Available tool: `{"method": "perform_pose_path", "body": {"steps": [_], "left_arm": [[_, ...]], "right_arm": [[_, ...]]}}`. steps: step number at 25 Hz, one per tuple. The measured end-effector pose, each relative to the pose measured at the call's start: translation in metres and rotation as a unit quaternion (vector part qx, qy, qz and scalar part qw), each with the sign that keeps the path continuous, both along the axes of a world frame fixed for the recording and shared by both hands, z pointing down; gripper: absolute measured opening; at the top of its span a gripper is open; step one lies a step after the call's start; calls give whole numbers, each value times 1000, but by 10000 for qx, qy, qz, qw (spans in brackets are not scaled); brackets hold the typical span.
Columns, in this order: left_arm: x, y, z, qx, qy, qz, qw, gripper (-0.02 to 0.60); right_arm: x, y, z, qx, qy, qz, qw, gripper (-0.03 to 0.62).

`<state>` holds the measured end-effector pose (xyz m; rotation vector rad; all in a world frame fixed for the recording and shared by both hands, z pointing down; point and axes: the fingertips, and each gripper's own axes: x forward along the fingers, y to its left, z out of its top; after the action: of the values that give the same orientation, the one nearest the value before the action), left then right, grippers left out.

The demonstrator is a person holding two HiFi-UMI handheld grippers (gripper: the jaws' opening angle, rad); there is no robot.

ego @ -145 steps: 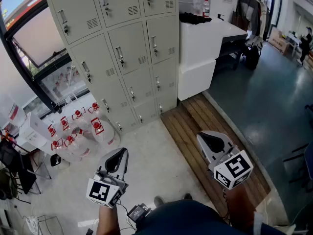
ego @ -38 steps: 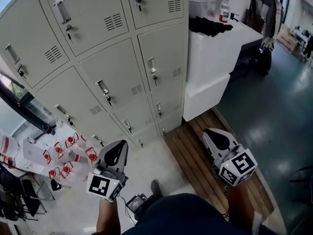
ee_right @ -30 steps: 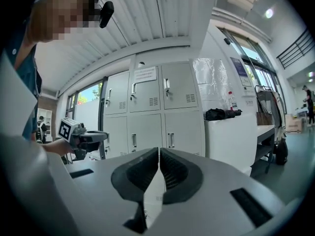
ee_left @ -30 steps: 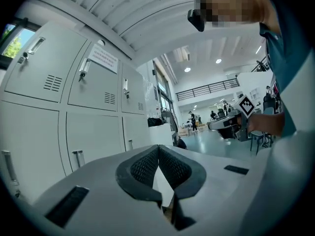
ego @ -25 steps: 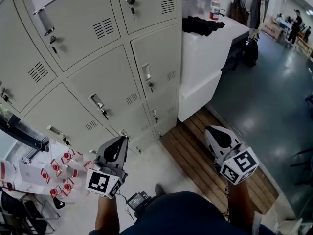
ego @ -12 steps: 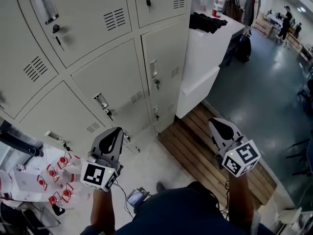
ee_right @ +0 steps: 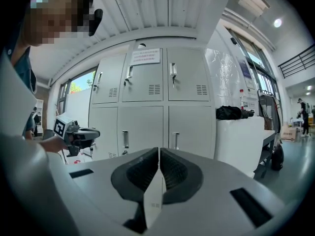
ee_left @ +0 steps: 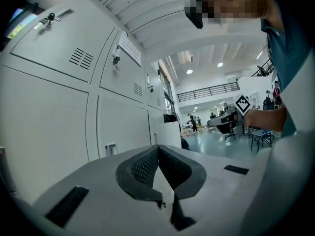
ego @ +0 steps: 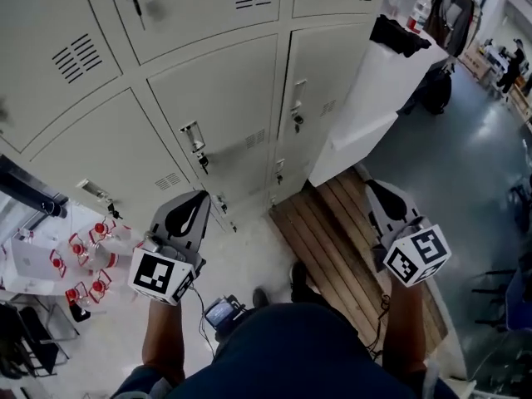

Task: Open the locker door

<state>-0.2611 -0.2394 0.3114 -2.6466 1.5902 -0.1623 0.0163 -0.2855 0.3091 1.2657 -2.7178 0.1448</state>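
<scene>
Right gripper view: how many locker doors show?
6 doors: upper row left, middle, right; next row left, middle, right. Lower rows may be hidden behind the right gripper.

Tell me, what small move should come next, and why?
Probably open the right gripper and reach for a handle: both it and the left gripper are shut, empty and short of the closed lockers.
</scene>
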Motion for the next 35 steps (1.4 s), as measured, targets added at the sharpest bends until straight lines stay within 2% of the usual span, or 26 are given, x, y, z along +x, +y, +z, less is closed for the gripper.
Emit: {"method": "perform_pose_path", "body": {"steps": [6,15,25,35], "left_arm": [[-20,-4,6,25,-69,-434,9990,17],[-49,3,26,-205,-37,-1111,9936,17],[-53,-6,40,-424,36,-1400,9892,17],[-45,-20,57,-665,-9,-1534,9859,17]], "right_arm": [[-27,-38,15,8,-74,-442,9990,37],[-65,-88,38,-129,-7,-959,9953,37],[-86,-136,57,-241,128,-1187,9926,37],[-100,-191,64,-93,304,-1310,9909,38]]}}
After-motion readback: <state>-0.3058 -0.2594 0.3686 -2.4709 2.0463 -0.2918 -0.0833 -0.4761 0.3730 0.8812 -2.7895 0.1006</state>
